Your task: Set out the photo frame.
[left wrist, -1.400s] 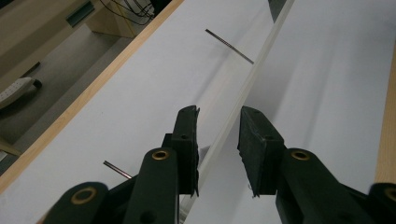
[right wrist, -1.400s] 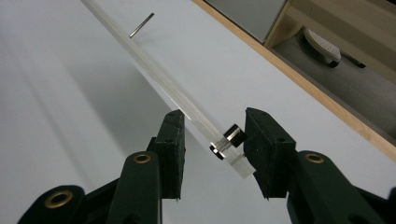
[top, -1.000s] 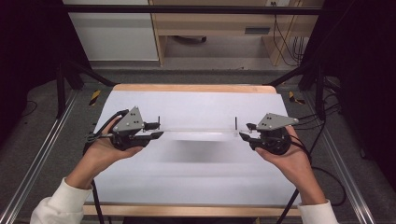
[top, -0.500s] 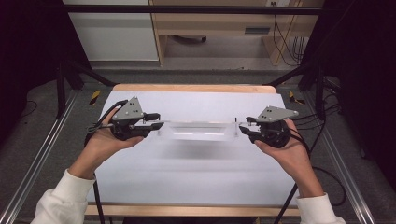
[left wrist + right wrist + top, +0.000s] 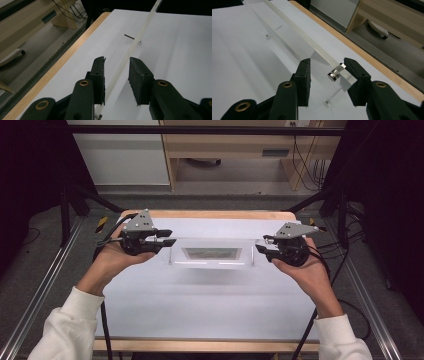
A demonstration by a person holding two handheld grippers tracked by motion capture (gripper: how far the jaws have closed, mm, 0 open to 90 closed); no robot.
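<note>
Both hand-held grippers farther forward, panel raised.

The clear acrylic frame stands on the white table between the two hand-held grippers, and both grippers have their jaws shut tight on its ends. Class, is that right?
Not quite. The clear acrylic frame does stand on the white table between the left hand-held gripper and the right hand-held gripper, but the jaws are open, with gaps beside the frame's edge. Both gripper views show this.
</note>
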